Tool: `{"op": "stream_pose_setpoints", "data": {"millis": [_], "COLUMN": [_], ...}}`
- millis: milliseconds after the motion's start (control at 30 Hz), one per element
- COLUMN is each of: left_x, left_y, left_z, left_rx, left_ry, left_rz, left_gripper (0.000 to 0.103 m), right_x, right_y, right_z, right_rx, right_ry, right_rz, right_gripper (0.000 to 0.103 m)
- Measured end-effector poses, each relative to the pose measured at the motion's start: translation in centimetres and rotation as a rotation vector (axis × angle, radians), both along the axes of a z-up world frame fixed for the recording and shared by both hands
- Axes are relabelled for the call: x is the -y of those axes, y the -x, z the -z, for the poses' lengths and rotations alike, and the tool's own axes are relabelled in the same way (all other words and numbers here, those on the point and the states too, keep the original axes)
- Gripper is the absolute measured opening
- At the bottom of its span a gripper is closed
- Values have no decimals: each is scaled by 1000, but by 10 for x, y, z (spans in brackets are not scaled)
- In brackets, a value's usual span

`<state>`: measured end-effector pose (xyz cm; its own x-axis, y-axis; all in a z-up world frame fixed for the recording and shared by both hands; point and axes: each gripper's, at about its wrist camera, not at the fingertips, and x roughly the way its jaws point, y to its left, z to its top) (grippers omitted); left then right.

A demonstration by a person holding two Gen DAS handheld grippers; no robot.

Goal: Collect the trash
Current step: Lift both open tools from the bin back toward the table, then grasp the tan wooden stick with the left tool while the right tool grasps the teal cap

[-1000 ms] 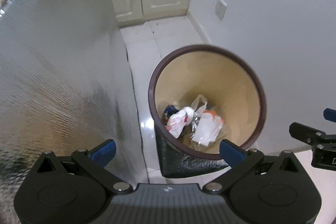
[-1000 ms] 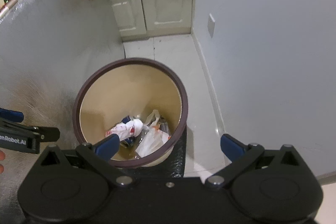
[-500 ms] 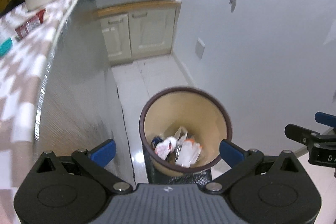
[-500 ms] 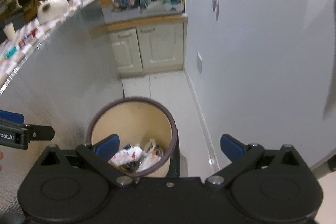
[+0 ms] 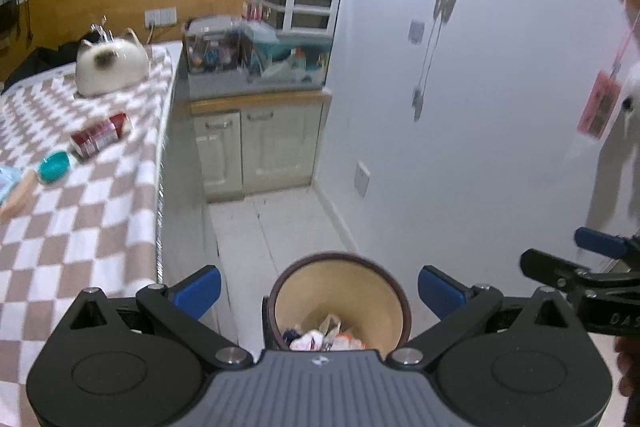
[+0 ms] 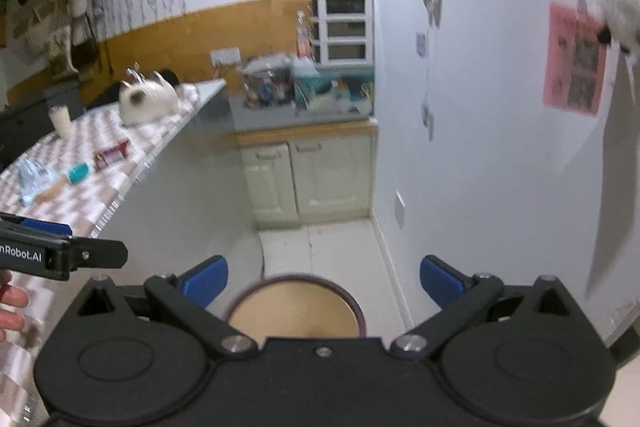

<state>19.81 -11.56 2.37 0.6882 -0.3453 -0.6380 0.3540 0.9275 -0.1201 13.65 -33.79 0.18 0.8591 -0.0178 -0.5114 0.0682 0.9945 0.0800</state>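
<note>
A round brown-rimmed trash bin (image 5: 340, 295) stands on the floor beside the counter, with crumpled wrappers and a plastic bag (image 5: 320, 335) inside. My left gripper (image 5: 320, 287) is open and empty, high above the bin. My right gripper (image 6: 324, 279) is open and empty too, above the bin (image 6: 296, 301), whose contents are hidden there. On the checkered counter lie a red can (image 5: 100, 137), a teal-headed brush (image 5: 52, 169) and a clear wrapper (image 6: 32, 173).
The checkered counter (image 5: 80, 227) runs along the left, with a cat-shaped white pot (image 5: 112, 65) at its far end. Cream cabinets (image 5: 256, 147) with cluttered boxes on top close the back. A white wall (image 5: 480, 147) lies right. White tiled floor (image 5: 280, 227) lies between.
Both grippers have risen and tilted up away from the bin. The bin has shrunk to the bottom of both views and the counter top has come into view.
</note>
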Motion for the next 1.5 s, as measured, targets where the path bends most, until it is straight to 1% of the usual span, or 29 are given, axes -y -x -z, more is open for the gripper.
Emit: {"op": "stream_pose_setpoints", "data": {"millis": [167,400,567,700,833,933,1067,1200,1300,1367,1433,1500], "left_x": [-25,-73,-116,-152,-185,-212,-243,-264,-275,-281,-282,-282], "left_y": [14,24,29,28,22,13,-1,-25,-44,-60,-76,-93], "left_z": [-31,-64,-80,-86,-81,-70,-50,-30,-15,-4,4,12], "left_rx": [76,173,222,243,246,237,247,211,197,175,161,168], "left_ry": [34,42,28,15,-2,-1,21,35,69,84,71,44], "left_rz": [-7,-59,-124,-171,-223,-258,-254,-282,-281,-288,-302,-300], "left_gripper": [103,103,103,103,103,103,103,103,103,103,103,103], "right_x": [-21,-59,-90,-113,-136,-155,-176,-199,-213,-222,-230,-236], "right_y": [4,-1,-8,-15,-27,-35,-48,-67,-83,-93,-101,-109], "right_z": [-22,-45,-53,-54,-54,-52,-47,-41,-35,-31,-27,-23], "right_rx": [62,115,136,142,151,160,167,156,136,130,149,155], "right_ry": [-5,5,8,1,-19,-32,-36,-46,-73,-85,-94,-96], "right_rz": [-36,-113,-168,-206,-233,-255,-290,-321,-358,-351,-331,-317], "right_gripper": [103,103,103,103,103,103,103,103,103,103,103,103]}}
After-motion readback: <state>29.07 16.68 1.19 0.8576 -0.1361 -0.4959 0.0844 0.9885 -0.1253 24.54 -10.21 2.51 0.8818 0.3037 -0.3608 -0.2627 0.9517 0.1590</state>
